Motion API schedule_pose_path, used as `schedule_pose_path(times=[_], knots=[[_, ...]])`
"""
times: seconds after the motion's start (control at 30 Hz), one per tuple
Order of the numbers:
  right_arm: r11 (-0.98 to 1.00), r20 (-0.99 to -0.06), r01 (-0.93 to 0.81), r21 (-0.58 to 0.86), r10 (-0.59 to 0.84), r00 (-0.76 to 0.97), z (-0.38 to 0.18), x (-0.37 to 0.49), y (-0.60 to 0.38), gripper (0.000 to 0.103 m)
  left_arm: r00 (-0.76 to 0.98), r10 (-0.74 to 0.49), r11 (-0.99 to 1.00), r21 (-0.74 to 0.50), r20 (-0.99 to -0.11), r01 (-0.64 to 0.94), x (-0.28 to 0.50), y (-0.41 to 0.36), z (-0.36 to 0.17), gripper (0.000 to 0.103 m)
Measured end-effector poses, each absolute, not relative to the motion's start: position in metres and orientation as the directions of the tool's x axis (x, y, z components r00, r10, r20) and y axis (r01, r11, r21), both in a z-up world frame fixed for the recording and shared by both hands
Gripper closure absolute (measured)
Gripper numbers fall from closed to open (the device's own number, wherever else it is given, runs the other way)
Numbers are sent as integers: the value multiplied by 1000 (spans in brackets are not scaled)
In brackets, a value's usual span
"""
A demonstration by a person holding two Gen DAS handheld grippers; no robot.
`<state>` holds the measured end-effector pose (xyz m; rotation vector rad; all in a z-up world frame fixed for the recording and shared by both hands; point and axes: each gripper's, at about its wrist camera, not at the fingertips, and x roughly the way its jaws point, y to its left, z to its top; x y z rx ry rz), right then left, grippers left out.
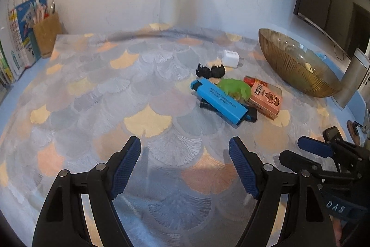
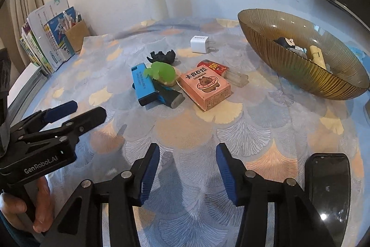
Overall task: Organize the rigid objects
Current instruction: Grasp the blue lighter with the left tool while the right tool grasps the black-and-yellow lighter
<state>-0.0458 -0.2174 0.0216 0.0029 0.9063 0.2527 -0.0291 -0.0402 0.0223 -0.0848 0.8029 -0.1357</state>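
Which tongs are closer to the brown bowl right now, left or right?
Right, I'd judge. The right tongs stand open over the cloth, with the bowl ahead to their right. The left tongs, also open, sit on the far side of the right ones from it.

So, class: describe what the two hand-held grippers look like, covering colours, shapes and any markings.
Both the left hand-held gripper and the right hand-held gripper have black angular frames with silver pivot pins and blue textured finger pads. The left one's body carries white lettering reading GenRobot.AI; the right one's shows DAS.
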Motion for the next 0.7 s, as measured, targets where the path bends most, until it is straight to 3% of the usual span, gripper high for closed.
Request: schedule_pose_path(times=[0.07, 0.13, 0.33, 0.5, 0.7], knots=[[970, -779, -217, 113, 222, 587, 22, -46, -218, 54, 653, -257, 962, -250, -713, 106, -19, -42, 22, 26], [970, -780, -214, 115, 222, 585, 22, -46, -219, 54, 621, -298, 949, -295, -725, 111, -6, -51, 21, 26], [969, -785, -210, 131, 231, 576, 21, -45, -220, 54, 600, -237, 971, -192, -764, 140, 21, -81, 13, 30], [948, -808, -290, 130, 271, 523, 22, -40, -210, 50, 606, -256, 965, -231, -753, 121, 25, -60, 15, 47], [889, -839, -419, 184, 364, 404, 22, -10, -187, 50, 616, -194, 972, -232, -764, 19, 29, -12, 11, 52]])
